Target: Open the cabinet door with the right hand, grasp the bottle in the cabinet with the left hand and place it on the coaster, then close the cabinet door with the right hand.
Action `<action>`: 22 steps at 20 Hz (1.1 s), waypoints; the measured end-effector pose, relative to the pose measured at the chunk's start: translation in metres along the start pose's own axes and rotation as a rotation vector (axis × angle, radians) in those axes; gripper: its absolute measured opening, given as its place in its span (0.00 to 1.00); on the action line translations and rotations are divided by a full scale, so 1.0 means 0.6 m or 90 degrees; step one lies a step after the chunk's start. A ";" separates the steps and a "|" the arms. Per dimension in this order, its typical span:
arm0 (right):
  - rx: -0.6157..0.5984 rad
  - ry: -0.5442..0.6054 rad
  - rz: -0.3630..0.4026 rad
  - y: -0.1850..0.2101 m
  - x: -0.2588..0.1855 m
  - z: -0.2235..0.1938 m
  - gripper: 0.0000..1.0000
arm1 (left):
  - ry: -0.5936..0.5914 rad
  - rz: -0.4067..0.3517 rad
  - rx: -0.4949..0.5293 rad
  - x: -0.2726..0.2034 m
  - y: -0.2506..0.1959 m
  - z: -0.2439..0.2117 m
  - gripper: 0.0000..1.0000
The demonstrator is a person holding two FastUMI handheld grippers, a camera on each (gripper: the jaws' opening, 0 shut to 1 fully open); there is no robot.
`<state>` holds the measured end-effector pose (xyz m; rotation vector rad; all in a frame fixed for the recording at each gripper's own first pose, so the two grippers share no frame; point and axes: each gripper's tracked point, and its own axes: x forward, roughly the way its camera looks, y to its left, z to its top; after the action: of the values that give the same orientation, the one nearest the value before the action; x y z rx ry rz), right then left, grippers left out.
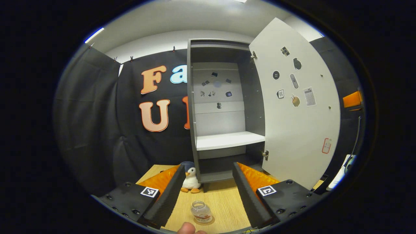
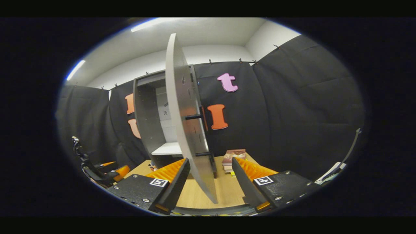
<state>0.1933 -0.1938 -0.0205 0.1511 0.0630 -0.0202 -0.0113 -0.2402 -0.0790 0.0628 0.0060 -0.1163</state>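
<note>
the door stands wide open, ahead and to the right of the left gripper. the cabinet shelves ahead of it are bare. the bottle stands upright on the tabletop, low between that gripper's spread fingers, untouched; a coaster under it cannot be made out for certain. the right gripper is also spread, with the door's edge running between its fingers, contact unclear. judgement: opening and placing appear done; closing the door remains.
</note>
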 end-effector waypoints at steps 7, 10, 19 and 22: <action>-0.011 -0.003 0.008 -0.022 0.040 0.010 0.81 | 0.036 0.016 0.012 0.002 0.015 -0.014 0.95; -0.001 -0.003 0.016 -0.014 0.043 0.005 0.81 | 0.042 0.021 0.017 0.002 0.024 -0.019 0.95; 0.018 -0.001 0.100 0.095 0.052 -0.019 0.80 | 0.041 0.045 0.024 0.002 0.078 -0.021 0.95; 0.013 0.007 0.125 0.148 0.064 -0.030 0.80 | 0.041 0.052 0.023 0.010 0.107 -0.021 0.95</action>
<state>0.2327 -0.1041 -0.0276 0.1776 0.0590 0.1755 0.0022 -0.1762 -0.0877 0.1023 0.0652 -0.0320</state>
